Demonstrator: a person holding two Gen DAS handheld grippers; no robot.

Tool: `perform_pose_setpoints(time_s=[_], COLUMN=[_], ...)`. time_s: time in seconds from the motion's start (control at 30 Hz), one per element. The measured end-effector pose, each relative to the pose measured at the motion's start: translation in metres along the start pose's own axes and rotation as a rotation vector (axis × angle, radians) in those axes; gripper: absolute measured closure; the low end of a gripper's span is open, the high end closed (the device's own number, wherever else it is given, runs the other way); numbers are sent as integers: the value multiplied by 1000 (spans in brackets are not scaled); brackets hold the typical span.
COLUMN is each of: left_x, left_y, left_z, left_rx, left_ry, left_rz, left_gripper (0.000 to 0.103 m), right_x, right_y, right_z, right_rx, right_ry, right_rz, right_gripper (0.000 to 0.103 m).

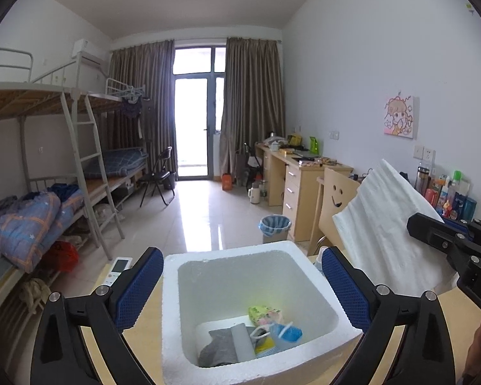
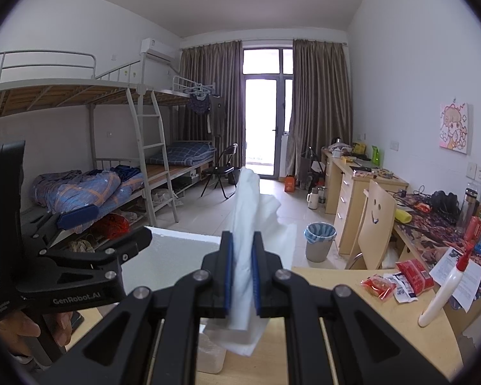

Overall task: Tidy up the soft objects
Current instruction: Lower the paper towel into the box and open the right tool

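Observation:
A white foam box (image 1: pixel 173 292) stands on the wooden table right before my left gripper (image 1: pixel 242 288), whose blue-padded fingers are open on either side of it. Inside lie a grey cloth (image 1: pixel 223 345), a yellow-pink tissue pack (image 1: pixel 264 314) and a blue mesh item (image 1: pixel 287 333). My right gripper (image 2: pixel 242 271) is shut on a white soft sheet (image 2: pixel 250 205), held upright above the table. The sheet also shows in the left wrist view (image 1: pixel 384 224), right of the box. The box's corner shows in the right wrist view (image 2: pixel 173 256).
On the table at right lie red snack packets (image 2: pixel 397 277), a white glue bottle (image 2: pixel 442 292) and a paper. A remote (image 1: pixel 118 269) lies left of the box. A smiley chair (image 2: pixel 375 227), a bin (image 2: pixel 319 240), desks and bunk beds stand beyond.

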State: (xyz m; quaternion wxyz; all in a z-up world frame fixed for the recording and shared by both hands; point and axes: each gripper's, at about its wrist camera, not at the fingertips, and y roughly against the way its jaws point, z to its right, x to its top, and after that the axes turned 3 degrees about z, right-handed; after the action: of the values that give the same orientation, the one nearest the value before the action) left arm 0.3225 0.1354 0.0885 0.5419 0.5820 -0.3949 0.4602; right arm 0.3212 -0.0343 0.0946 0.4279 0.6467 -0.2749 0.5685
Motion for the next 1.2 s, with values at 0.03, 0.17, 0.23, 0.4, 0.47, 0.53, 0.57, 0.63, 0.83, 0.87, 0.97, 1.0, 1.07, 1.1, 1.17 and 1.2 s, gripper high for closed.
perform_pose_setpoints(time_s=[0.03,0.17,0.23,0.4,0.47,0.53,0.57,0.63,0.83,0.87,0.97,1.0,1.07,1.1,1.17,1.2], left_x=[0,-2,-3,-6,-8,-10,-11,-13,-18,-19,-22,-23,-24,-24,-25,-26], left_y=[0,4,7,22,29,35,37,42,58,62,66,67,66,66,67,68], left_z=[1,0,-3,-9,-14,-21,-24,-30,-50,-54,-60,-62,-65,-66,-68,-68], left_rx=[3,14,23,38,57,80,91,119,195,207,242,245,248,250,254,252], left_ry=[0,2,1,2,6,10,11,14,27,33,36,41,49,52,65,70], left_rz=[-1,-2,4,24,37,39,39,40,51,56,60,58,53,52,59,64], left_gripper=[4,3,3,1,1,1,1,1,1,1,1,1,1,1,1,1], right_x=[0,1,1,0,-2,-1,-1,-1,2,2,1,1,0,0,-2,-2], right_y=[0,-1,-1,-10,-13,-17,-18,-19,-30,-32,-37,-39,-43,-44,-49,-51], right_z=[0,-2,-3,-6,-8,-14,-16,-23,-40,-41,-43,-45,-44,-44,-42,-42], right_rx=[0,5,9,27,39,60,68,87,147,153,162,163,159,158,158,159], right_ry=[0,2,5,15,19,24,26,32,49,50,52,54,52,51,42,37], right_rz=[-1,-1,0,-13,-18,-25,-25,-25,-33,-36,-40,-43,-49,-53,-63,-71], right_gripper=[89,89,89,89,89,89,89,89,89,89,89,89,89,89,89,89])
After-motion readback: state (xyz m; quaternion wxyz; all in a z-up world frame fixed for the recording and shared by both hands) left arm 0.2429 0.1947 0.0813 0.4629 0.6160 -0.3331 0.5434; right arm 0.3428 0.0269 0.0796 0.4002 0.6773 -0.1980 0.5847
